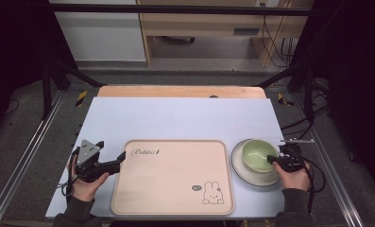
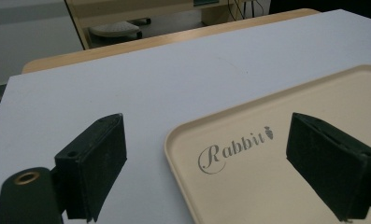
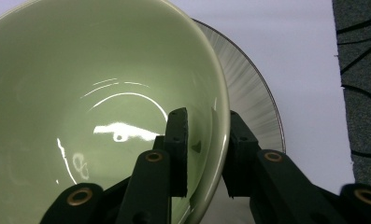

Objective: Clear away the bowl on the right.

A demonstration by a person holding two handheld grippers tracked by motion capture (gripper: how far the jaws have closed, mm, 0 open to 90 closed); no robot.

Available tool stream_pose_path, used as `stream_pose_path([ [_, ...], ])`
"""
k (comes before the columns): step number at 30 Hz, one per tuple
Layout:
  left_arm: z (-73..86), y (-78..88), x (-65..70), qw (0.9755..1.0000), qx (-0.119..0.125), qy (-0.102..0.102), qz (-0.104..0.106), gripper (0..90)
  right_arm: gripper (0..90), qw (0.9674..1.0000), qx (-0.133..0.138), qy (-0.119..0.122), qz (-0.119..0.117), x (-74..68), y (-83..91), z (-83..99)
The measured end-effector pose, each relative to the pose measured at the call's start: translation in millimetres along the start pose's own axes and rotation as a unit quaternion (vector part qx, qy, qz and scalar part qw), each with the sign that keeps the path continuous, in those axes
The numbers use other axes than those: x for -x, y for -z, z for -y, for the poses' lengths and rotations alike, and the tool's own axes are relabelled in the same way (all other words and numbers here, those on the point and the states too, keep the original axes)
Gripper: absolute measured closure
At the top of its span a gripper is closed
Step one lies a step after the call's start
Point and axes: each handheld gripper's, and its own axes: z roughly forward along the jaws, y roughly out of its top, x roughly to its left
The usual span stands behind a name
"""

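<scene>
Pale blue table cover [image 1: 175,118] carries a beige rabbit tray [image 1: 173,176]. Right gripper [image 3: 206,154] clamps the green bowl's [image 3: 80,116] rim above the plate [image 3: 253,88]; left gripper [image 2: 206,163] stands wide apart at the tray's corner.

1. The left hand-held gripper [image 1: 120,160] lies level in the person's left hand [image 1: 85,183], jaws spread wide with nothing between them.
2. The right hand-held gripper [image 1: 271,159], gripped by the right hand [image 1: 293,178], has both jaws clamped together on a thin wall.
</scene>
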Motion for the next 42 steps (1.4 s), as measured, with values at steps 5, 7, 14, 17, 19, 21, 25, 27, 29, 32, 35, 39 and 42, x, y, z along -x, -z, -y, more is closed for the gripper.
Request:
stream_pose_path([
  [5, 0.1, 0.0, -0.2, 1.0000, 0.000, 0.000, 0.000, 12.0, 78.2, 1.0000, -0.001, -0.001, 0.001, 0.1, -0.6, -1.1],
  [7, 0.0, 0.0, 0.0, 1.0000, 0.000, 0.000, 0.000, 11.9, 79.2, 1.0000, -0.003, -0.005, 0.000, -0.1, -0.4, -1.3],
  [14, 0.3, -0.5, 0.6, 1.0000, -0.001, 0.001, 0.000, 11.9, 79.6, 1.0000, -0.005, -0.005, -0.002, 0.9, -1.4, -1.7],
  [17, 0.3, -0.4, 0.7, 1.0000, 0.000, 0.001, 0.000, 11.9, 79.6, 1.0000, -0.006, -0.003, -0.002, 1.3, -2.2, -1.7],
  [19, 0.3, -0.5, 0.6, 1.0000, 0.000, 0.001, 0.000, 12.0, 79.6, 0.9998, -0.008, -0.014, -0.006, -0.1, -1.6, -2.5],
  [21, 0.3, -0.4, 0.4, 1.0000, -0.002, 0.000, 0.000, 11.9, 79.7, 0.9998, -0.009, -0.018, -0.007, -0.3, -1.7, -2.8],
  [25, 0.3, -0.4, 0.7, 1.0000, -0.001, 0.001, 0.000, 12.0, 80.1, 0.9996, -0.011, -0.023, -0.009, 0.2, -1.8, -3.1],
  [27, 0.3, -0.4, 0.5, 1.0000, -0.001, 0.001, -0.001, 12.0, 80.4, 0.9996, -0.011, -0.023, -0.010, 1.0, -2.0, -3.1],
  [29, 0.3, -0.5, 0.5, 1.0000, -0.001, 0.001, -0.001, 12.0, 80.6, 0.9995, -0.012, -0.027, -0.013, 1.4, -1.9, -3.4],
  [32, 0.3, -0.3, 0.3, 1.0000, -0.003, 0.000, 0.000, 12.0, 81.1, 0.9995, -0.010, -0.026, -0.012, 2.8, -2.6, -3.2],
  [35, 0.3, -0.3, 0.5, 1.0000, -0.001, 0.001, -0.001, 12.0, 81.5, 0.9994, -0.011, -0.031, -0.014, 3.1, -2.4, -3.5],
  [39, 0.2, -0.4, 0.6, 1.0000, -0.001, 0.002, -0.001, 12.0, 82.5, 0.9993, -0.008, -0.032, -0.015, 4.5, -2.4, -3.6],
  [42, 0.2, -0.3, 0.7, 1.0000, -0.002, -0.001, -0.001, 12.0, 83.0, 0.9992, -0.008, -0.036, -0.017, 4.9, -2.3, -3.7],
])
